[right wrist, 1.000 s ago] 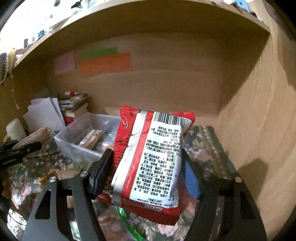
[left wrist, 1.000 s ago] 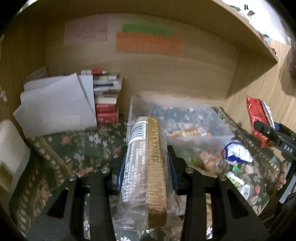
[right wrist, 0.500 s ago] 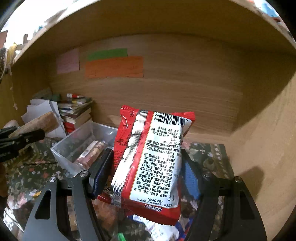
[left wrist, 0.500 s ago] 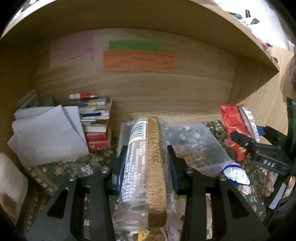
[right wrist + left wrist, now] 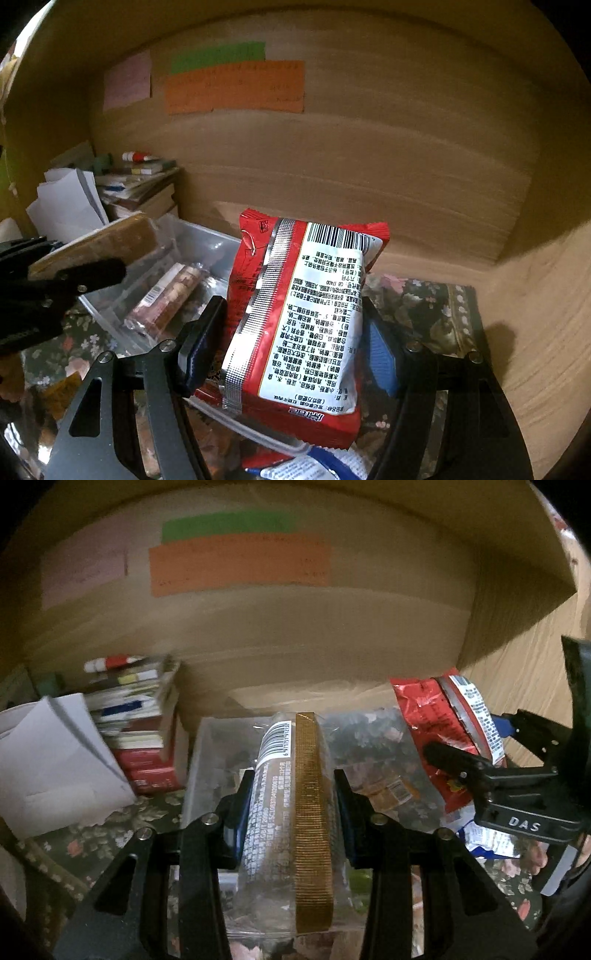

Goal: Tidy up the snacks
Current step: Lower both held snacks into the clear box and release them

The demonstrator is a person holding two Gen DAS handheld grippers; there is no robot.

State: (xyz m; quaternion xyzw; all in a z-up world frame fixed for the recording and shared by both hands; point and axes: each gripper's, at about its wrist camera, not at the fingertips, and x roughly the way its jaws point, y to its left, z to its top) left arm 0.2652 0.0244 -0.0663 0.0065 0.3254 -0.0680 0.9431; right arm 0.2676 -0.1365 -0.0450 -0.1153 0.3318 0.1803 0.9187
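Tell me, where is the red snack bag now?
The red snack bag is clamped upright in the right gripper, above the near right edge of the clear bin.

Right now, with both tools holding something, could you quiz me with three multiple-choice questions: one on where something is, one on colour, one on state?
1. Where is the stack of books?
A. left of the clear bin
B. inside it
C. on the upper shelf

2. What colour is the note above the orange note?
A. blue
B. green
C. yellow

3. The right tool is:
A. open, empty
B. shut on the red snack packet
C. out of view

Answers: A, the books stand beside the bin's left wall; B, a green strip; C is wrong, B is right: both fingers press the packet.
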